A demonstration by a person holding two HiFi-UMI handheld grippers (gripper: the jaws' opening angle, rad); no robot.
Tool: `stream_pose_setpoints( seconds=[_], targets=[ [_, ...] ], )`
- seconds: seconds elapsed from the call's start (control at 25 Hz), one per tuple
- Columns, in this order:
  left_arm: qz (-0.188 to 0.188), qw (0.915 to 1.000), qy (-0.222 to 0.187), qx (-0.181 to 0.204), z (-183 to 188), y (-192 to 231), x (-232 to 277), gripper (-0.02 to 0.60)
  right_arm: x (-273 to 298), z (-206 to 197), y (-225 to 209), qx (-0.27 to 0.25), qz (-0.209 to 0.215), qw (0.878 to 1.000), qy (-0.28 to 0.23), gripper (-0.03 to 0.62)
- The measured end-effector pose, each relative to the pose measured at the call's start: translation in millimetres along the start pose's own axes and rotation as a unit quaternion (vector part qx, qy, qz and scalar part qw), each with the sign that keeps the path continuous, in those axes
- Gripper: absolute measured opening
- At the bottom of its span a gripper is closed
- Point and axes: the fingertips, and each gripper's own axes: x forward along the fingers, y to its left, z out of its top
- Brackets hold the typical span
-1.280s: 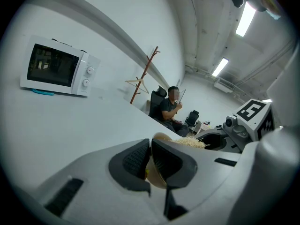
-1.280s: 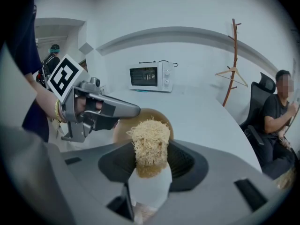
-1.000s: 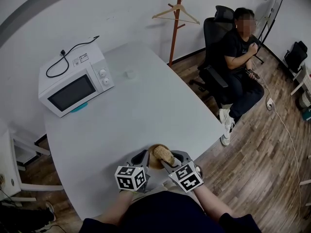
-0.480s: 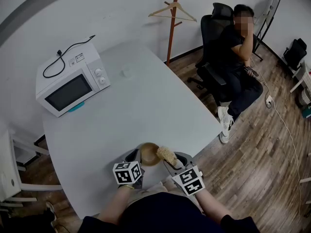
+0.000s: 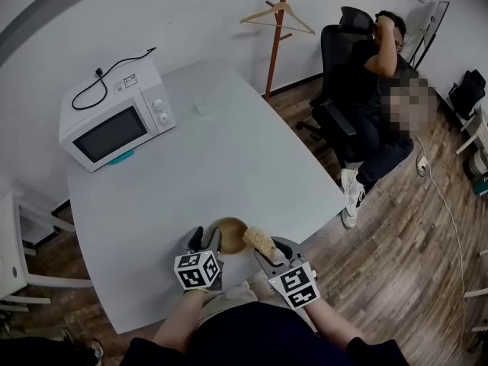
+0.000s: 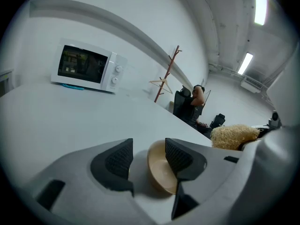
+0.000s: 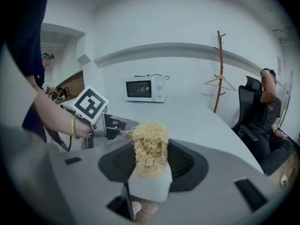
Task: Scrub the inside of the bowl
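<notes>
A small tan bowl (image 5: 229, 231) stands on the white table (image 5: 229, 158) near its front edge. In the left gripper view the bowl (image 6: 161, 172) shows between my jaws, its rim close to the right finger (image 6: 180, 159). My left gripper (image 5: 206, 242) (image 6: 147, 149) has just been opening and is open, with neither pad pressing on the bowl. My right gripper (image 5: 267, 254) (image 7: 150, 163) is shut on a straw-coloured fibre scrubber (image 5: 258, 241) (image 7: 150, 144) with a white base. It holds the scrubber just right of the bowl and outside it.
A white microwave (image 5: 114, 128) with a black cord sits at the table's far left. A small pale object (image 5: 202, 107) lies beside it. Beyond the table's right edge are a coat stand (image 5: 276, 29) and a person in an office chair (image 5: 366, 90).
The scrubber has come out of the bowl to its right. The bowl has gone down onto the table and the left jaws have opened off it. The seated person raised an arm.
</notes>
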Motion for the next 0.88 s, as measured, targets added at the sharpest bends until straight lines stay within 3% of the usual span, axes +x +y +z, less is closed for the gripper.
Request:
stream_pose_setpoints(
  seconds=[0.28,0.44,0.48,0.88],
  targets=[
    [0.006,0.9996,-0.026,0.009,12,-13,-32,0.193,-9,7,3,0.013,0.009,0.999,-0.032,0.179],
    [0.005,0.9991,-0.041,0.004,17,-30,-51,0.056,-19,14,5,0.027,0.013,0.998,-0.06,0.179],
    [0.004,0.9989,-0.046,0.004,19,-34,-56,0.046,-22,15,5,0.028,0.014,0.997,-0.066,0.179],
    [-0.015,0.9976,-0.068,0.005,12,-82,-95,0.018,-57,7,9,0.041,0.033,0.994,-0.098,0.179]
  ],
)
